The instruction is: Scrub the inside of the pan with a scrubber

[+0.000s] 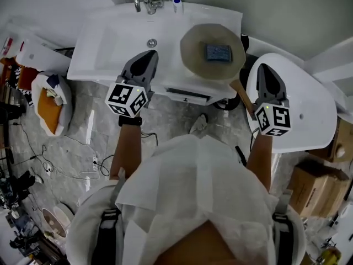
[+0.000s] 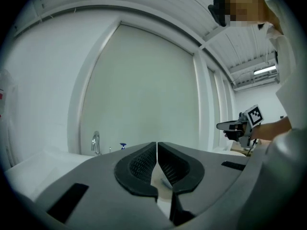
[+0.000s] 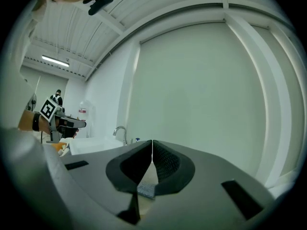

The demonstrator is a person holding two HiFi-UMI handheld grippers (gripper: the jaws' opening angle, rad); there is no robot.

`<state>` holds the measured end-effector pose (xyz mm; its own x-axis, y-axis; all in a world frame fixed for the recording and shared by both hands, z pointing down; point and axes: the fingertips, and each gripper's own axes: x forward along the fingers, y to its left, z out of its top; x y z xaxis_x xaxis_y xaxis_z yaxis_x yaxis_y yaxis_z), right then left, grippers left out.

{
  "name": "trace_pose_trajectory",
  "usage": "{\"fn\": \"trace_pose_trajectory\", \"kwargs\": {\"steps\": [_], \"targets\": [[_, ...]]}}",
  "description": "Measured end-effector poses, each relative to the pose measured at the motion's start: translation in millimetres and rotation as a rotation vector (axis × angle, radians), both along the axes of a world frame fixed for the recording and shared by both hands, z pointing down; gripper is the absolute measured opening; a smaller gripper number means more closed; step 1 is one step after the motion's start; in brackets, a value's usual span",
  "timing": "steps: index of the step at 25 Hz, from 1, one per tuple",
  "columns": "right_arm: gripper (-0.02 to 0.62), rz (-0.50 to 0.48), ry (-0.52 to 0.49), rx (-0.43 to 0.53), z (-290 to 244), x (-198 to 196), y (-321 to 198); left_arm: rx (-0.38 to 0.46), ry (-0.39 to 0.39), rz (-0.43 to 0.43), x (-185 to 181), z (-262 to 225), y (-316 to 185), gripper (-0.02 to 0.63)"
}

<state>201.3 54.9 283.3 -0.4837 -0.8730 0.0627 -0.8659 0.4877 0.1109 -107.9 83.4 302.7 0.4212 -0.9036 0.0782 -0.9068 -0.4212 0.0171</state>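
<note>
A white bench (image 1: 99, 48) with a sunken basin fills the far side of the room. On its right end, beside the basin, sits the pan (image 1: 196, 51), mouth up. Its brown handle (image 1: 241, 94) juts past the front edge toward the person's right side. The scrubber (image 1: 219, 52), a small blue-grey pad, lies flat on the pan's floor, a little right of centre. The person stands over the bench with both arms raised. The left tongs (image 1: 147, 54) hover above the bench between basin and pan, and the right tongs (image 1: 265, 68) hang off to the pan's right, near the handle's end. Both pairs are pressed together with nothing between them, so the scrubbing has not begun. The pan looks rigid and fairly weighty, and its round bowl is likely to slide on the smooth bench, so the handle seems the sensible place to steady it. The scrubber looks soft, light and squashy. Pinching it from above across its narrow width should hold it, though it may fold under pressure.
</note>
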Motion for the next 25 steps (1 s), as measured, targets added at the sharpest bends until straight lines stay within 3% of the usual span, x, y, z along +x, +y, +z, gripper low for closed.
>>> {"fn": "trace_pose_trajectory", "kwargs": {"steps": [8,25], "targets": [[0.009,-0.022,0.002,-0.016,7,9,-50,-0.033,-0.025,-0.014,17,13,-69,0.021],[0.01,-0.05,0.028,-0.08,29,-45,-144,-0.142,-0.077,-0.019,-6,60,-214,0.033]]}}
